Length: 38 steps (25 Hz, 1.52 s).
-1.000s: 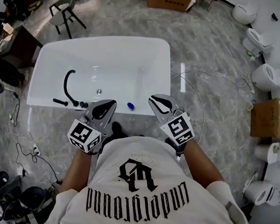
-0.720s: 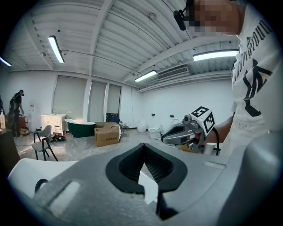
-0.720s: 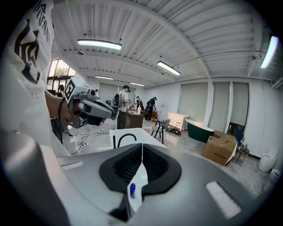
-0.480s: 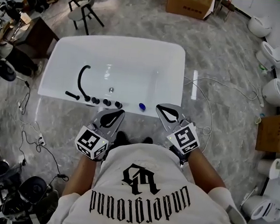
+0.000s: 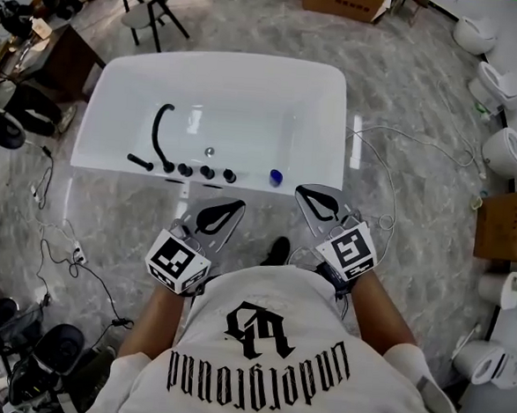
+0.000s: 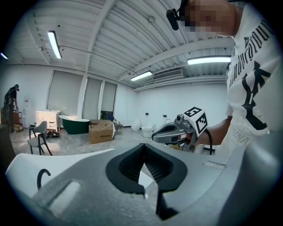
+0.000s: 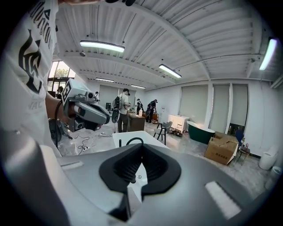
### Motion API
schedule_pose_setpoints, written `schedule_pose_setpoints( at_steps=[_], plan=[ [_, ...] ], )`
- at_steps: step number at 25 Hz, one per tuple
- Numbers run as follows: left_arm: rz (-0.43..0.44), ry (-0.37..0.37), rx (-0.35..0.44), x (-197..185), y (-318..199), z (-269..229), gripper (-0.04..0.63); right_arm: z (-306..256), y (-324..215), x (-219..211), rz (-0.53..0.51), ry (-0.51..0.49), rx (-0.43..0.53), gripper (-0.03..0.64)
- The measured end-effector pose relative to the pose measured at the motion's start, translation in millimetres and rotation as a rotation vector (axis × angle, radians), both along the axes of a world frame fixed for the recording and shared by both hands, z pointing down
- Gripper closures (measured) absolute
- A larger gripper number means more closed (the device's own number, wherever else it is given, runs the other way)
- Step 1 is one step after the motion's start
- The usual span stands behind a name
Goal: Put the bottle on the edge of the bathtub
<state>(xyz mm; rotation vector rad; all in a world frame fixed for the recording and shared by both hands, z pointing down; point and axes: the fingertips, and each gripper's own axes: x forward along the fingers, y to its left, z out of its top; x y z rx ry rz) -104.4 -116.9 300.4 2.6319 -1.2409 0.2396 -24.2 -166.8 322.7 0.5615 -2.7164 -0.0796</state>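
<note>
A blue bottle (image 5: 275, 177) stands on the bathtub (image 5: 335, 118) rim at centre frame, right of the black taps (image 5: 196, 170), while below it the left gripper (image 5: 235, 206) and right gripper (image 5: 303, 192) hold their fingers closed on nothing.

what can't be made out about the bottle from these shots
Bottle: head view, only a tiny blue top on the bathtub rim; shape too small to tell.
Gripper views: bottle unseen; left tool and right tool, both shut, fill the foreground.
</note>
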Motion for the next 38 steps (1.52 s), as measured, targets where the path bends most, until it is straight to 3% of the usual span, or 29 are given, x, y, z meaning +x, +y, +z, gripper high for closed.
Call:
schedule_pose_setpoints(
  at_steps=[10,18,26,38],
  plan=[
    [-0.064,0.042,0.013,-99,134,4,0.591,-9,104,-48,0.100,-0.009,0.042,0.615],
    [0.022,0.052,0.014,-130,221,8,0.591,-21,211,-72,0.184,0.012,0.060,0.615],
    [0.136,0.078,0.003,-91,255,6,0.591,-35,264,-38,0.268,0.048,0.076,0.615],
    [0.129,0.046,0.044,-20,293,-6,0.591,-44,318,25,0.216,0.033,0.083,0.615]
  ],
)
